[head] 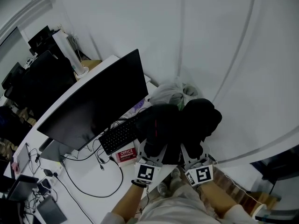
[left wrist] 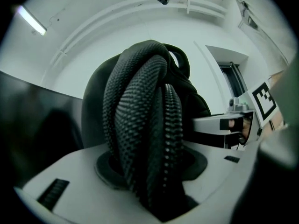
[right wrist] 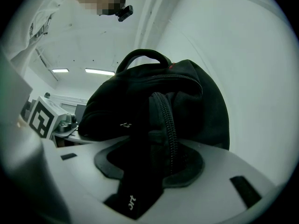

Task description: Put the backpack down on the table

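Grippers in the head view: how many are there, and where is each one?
2. The left gripper is at the backpack's left side, beside the keyboard; the right gripper is at its right side. None seems hidden.

Head view: backpack point(head: 180, 122) hides the jaws of left hand-held gripper point(head: 152, 155) and right hand-held gripper point(head: 194, 156). Bench point(head: 93, 178) ahead of them is covered. Strap tag point(right wrist: 132, 199) print unreadable.

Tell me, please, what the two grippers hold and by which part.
The backpack: its mesh straps lie between the left gripper's jaws, a zippered flap between the right gripper's; both pairs look apart, not clamping.
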Tool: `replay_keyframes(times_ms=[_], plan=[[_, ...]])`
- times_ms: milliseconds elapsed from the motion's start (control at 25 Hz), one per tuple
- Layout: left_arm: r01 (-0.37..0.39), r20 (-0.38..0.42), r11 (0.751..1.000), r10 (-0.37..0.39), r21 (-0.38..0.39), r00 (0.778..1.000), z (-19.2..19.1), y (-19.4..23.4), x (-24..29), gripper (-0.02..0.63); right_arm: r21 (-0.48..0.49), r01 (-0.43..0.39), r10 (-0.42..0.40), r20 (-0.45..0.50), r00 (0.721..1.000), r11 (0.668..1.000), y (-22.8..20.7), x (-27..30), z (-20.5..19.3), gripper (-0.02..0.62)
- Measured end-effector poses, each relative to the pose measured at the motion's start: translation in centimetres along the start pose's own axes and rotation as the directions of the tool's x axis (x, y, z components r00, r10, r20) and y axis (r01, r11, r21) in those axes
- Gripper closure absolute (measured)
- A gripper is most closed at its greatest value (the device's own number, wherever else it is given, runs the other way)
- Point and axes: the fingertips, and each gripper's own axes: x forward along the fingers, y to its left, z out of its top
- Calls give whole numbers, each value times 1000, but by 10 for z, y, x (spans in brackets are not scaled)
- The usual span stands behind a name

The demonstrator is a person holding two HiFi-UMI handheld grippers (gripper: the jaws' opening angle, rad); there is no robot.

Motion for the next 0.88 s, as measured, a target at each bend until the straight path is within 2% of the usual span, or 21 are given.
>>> replay_keyframes(times_ms=[160, 400, 600, 760, 880], plan=[[8, -1, 1000, -8, 17, 1000, 0, -6, -15, 371, 2, 18, -18, -5, 1000, 1000, 7, -17, -1, 422], [27, -11, 998, -27, 50, 1000, 1, -17, -39, 351, -23, 22, -22, -15, 1000, 1000, 16, -39, -1, 422], [12, -37, 996, -9, 89, 999, -2, -21, -55, 311, -30, 12, -12, -17, 1000, 999, 19, -55, -3, 422], [-55, -55, 979, 67, 197, 996, 2, -17, -78, 287, -34, 7, -7, -12, 1000, 999, 22, -75, -4, 422], [-107, -69, 967, 126, 231, 990, -2, -14, -102, 285, -37, 16, -16, -9, 1000, 999, 22, -95, -4, 422]])
